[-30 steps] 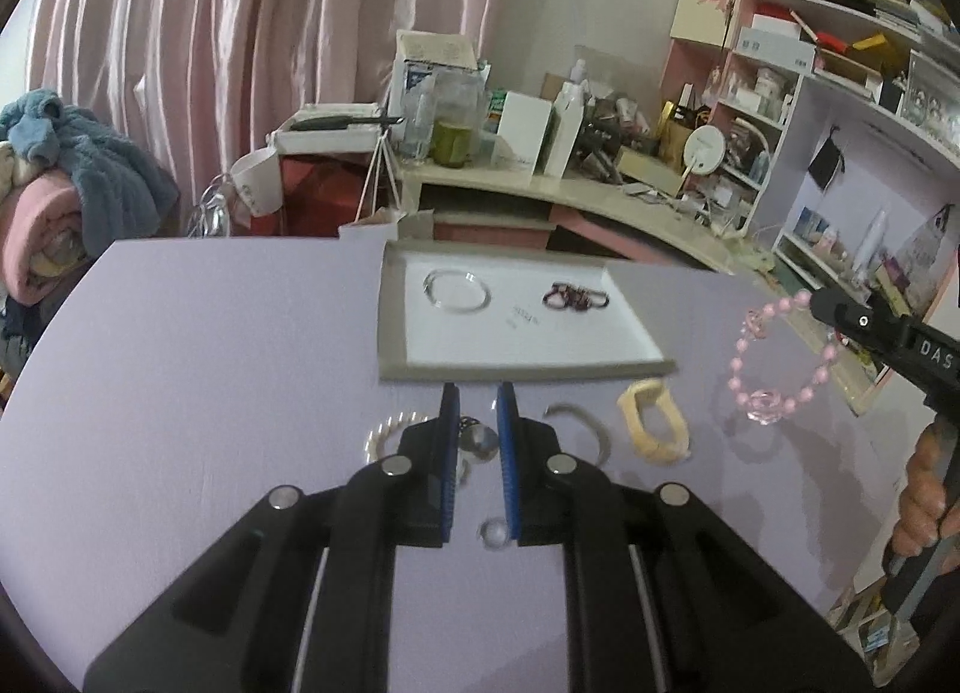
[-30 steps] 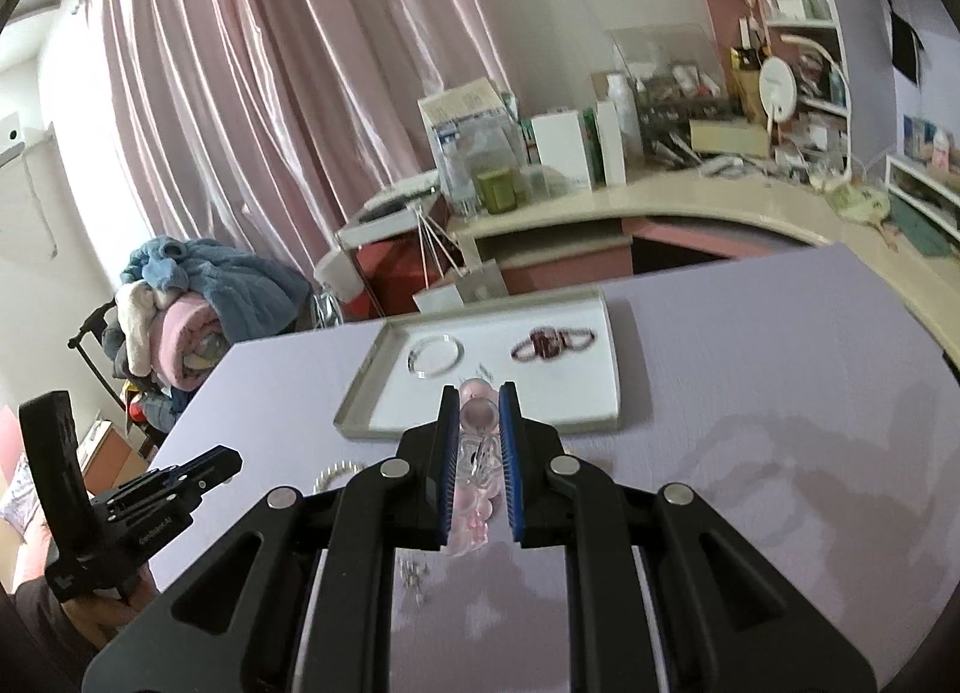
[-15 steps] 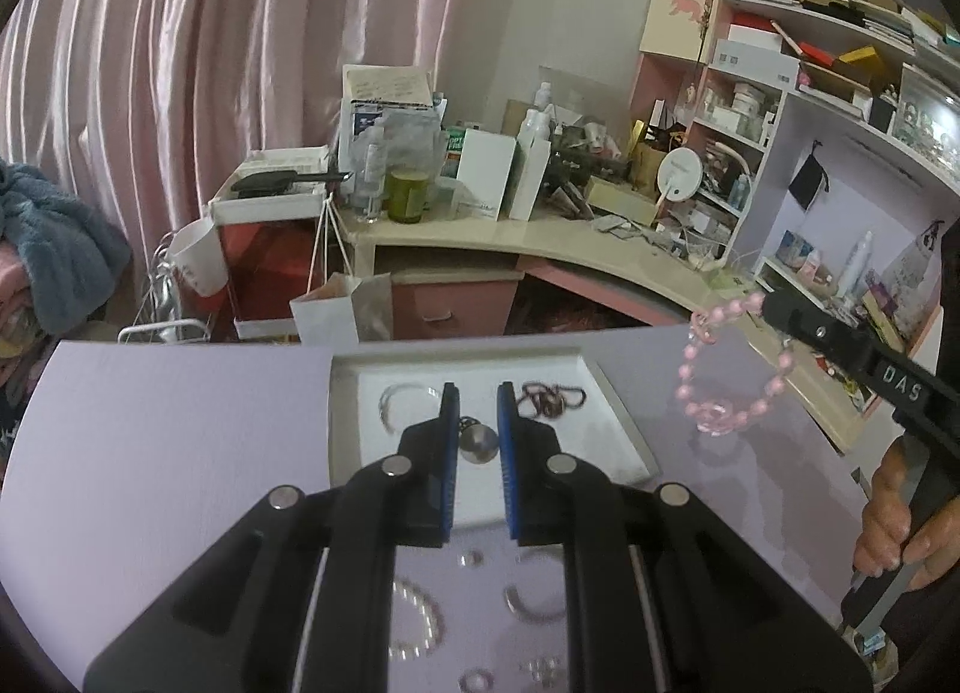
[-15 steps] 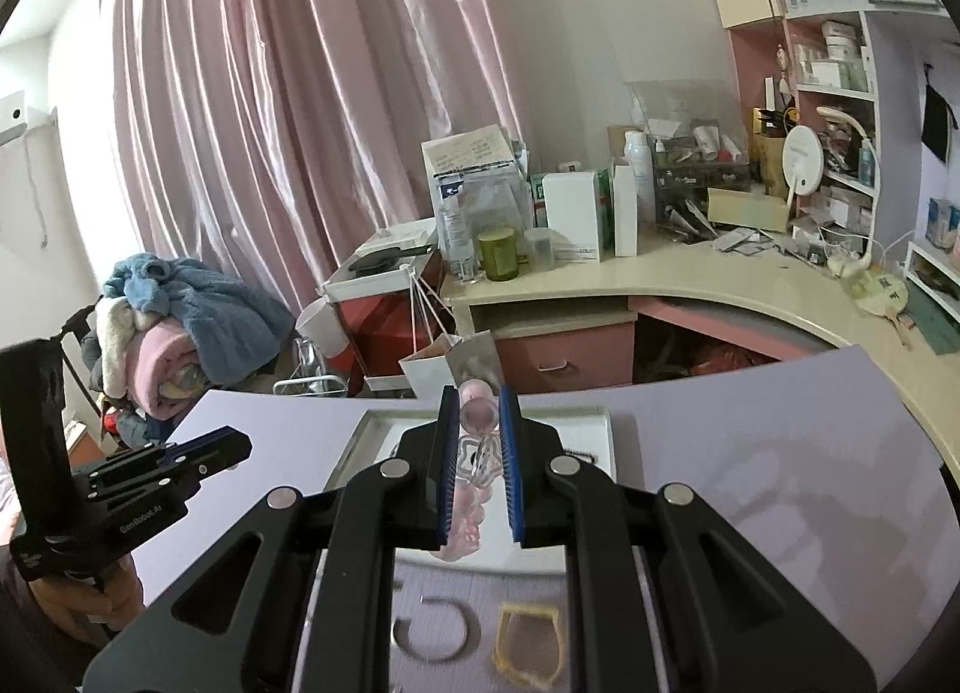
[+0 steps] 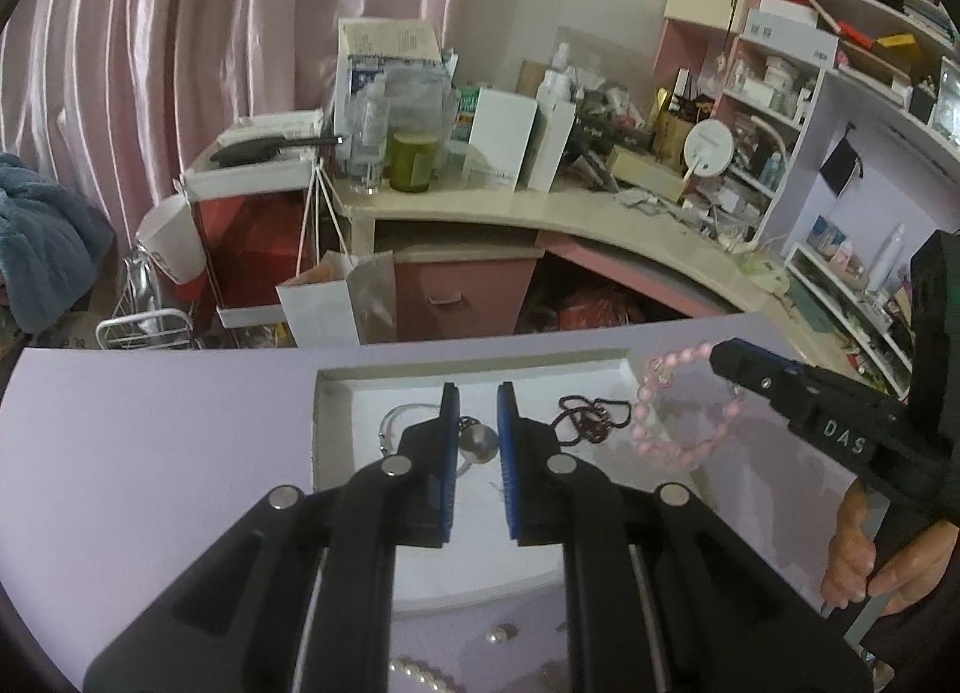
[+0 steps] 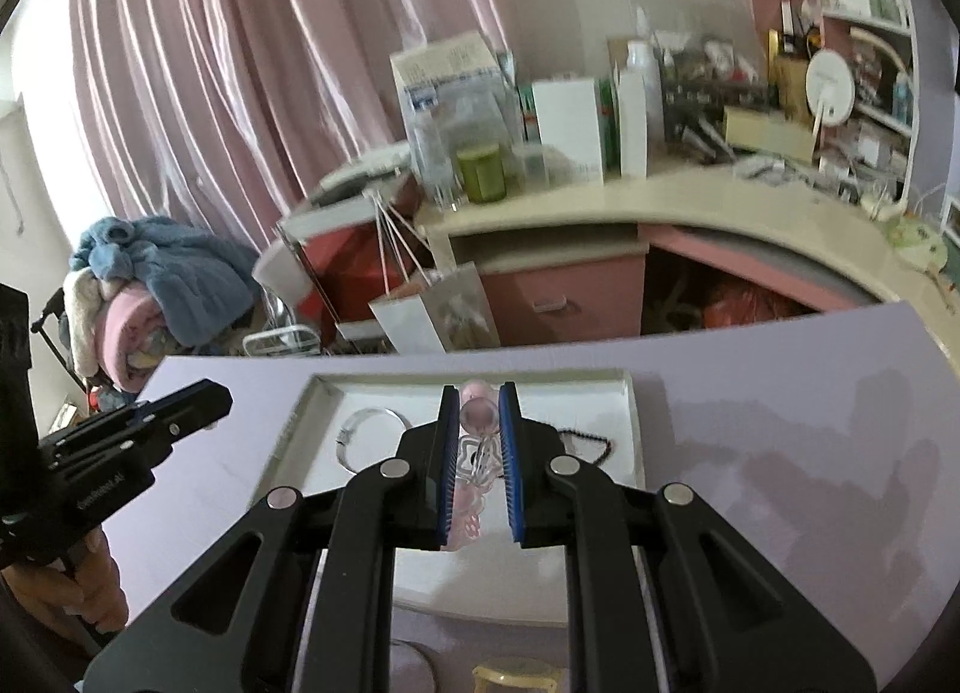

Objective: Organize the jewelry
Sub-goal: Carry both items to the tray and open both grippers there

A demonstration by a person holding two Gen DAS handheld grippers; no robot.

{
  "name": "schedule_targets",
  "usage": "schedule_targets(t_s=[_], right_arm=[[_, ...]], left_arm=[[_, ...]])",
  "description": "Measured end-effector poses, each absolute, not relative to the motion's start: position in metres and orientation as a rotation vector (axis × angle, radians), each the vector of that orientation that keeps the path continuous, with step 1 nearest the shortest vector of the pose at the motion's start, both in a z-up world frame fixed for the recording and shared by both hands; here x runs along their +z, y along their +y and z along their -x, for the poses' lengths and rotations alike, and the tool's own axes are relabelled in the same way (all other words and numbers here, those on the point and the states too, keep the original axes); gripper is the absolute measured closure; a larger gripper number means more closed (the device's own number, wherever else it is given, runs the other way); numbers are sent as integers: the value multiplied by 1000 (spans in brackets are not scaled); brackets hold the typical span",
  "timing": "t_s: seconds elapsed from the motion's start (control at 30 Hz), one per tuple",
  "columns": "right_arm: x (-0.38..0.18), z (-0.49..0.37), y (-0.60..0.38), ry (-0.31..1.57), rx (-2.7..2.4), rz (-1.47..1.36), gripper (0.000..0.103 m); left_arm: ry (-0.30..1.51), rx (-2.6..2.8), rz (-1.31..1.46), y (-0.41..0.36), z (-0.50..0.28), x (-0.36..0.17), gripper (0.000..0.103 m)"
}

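Tray as landmark: right tool, pinching pink bracelet, over its right edge; left tool, pinching pendant, over its middle. Both due straight down; bangle leftward.

Pink curtain, cluttered curved desk, shelves; daylight, probably.

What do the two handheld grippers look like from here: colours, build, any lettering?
Both are matte black plastic. The left gripper and right gripper each have two flat fingers lined with ribbed blue pads, on angular linkage arms with cut-outs and round silver pivot bolts. White lettering runs along each body, "DAS" readable on the right one. No cables or sleeves are visible.
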State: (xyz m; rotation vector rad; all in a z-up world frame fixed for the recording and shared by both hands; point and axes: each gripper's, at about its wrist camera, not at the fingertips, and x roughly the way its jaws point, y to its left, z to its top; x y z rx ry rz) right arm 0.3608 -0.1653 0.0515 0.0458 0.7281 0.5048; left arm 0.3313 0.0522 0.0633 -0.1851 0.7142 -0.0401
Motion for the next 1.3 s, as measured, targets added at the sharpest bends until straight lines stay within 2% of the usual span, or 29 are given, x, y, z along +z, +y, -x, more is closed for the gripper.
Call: schedule_targets(t_s=[0.3, 0.4, 1.13, 1.2, 1.27, 1.3], right_arm=[[29, -375, -166, 782, 504, -58, 87], [30, -378, -171, 782, 490, -80, 67], [14, -381, -193, 827, 435, -126, 67], [14, -379, -196, 827, 431, -134, 67], [15, -375, -200, 827, 428, -145, 67], [16, -372, -201, 827, 427, -149, 67]], left_arm=[[759, -49, 199, 58, -354, 36, 90], [762, -52, 198, 58, -356, 33, 90], [831, -47, 179, 47, -384, -4, 90], [829, -40, 188, 49, -384, -4, 86], [822, -34, 207, 52, -380, -1, 70], [813, -32, 216, 54, -376, 1, 68]])
